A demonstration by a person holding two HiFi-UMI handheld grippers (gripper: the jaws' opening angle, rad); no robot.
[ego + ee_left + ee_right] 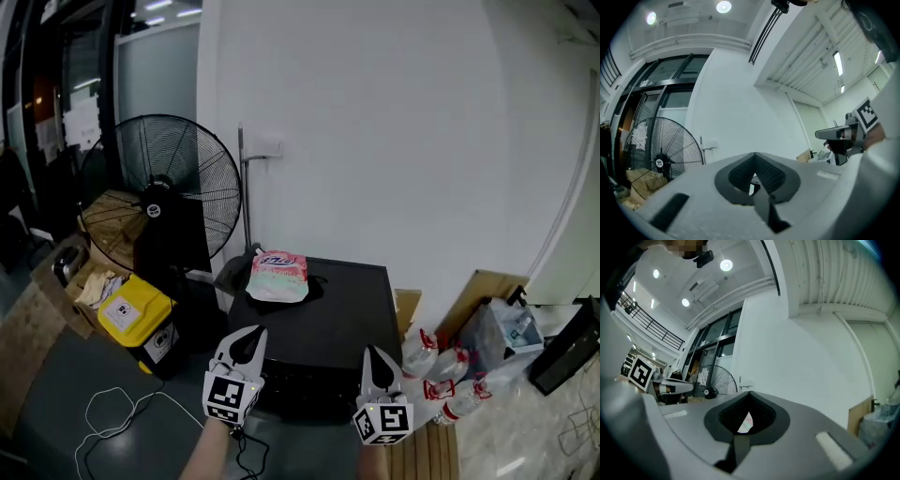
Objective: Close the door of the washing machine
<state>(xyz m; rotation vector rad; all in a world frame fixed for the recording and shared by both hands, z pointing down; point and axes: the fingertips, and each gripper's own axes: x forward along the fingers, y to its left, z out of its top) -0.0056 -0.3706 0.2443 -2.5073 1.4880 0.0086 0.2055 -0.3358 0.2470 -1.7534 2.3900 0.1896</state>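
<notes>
Pink pouch (277,276) on washing machine (347,309). Near fan (169,187): yellow-topped bin (136,317), cardboard box (42,279) holding papers. Left gripper (249,336), right gripper (373,356) closed, empty.

Nothing can be read. The logo on the pink pouch (277,276), the white label on the yellow bin (141,323) and the fan's (173,192) hub badge are too blurred.

Black standing fan (178,192) against the white wall (394,122); cardboard boxes (89,272) at its foot. Yellow container (136,314) on the floor just beside them, white cable (120,405) looped nearer. Pink pouch (277,275) lying on dark cloth (232,272). Red-labelled plastic bottles (422,354) clustered at right, near a wooden board (483,286).
</notes>
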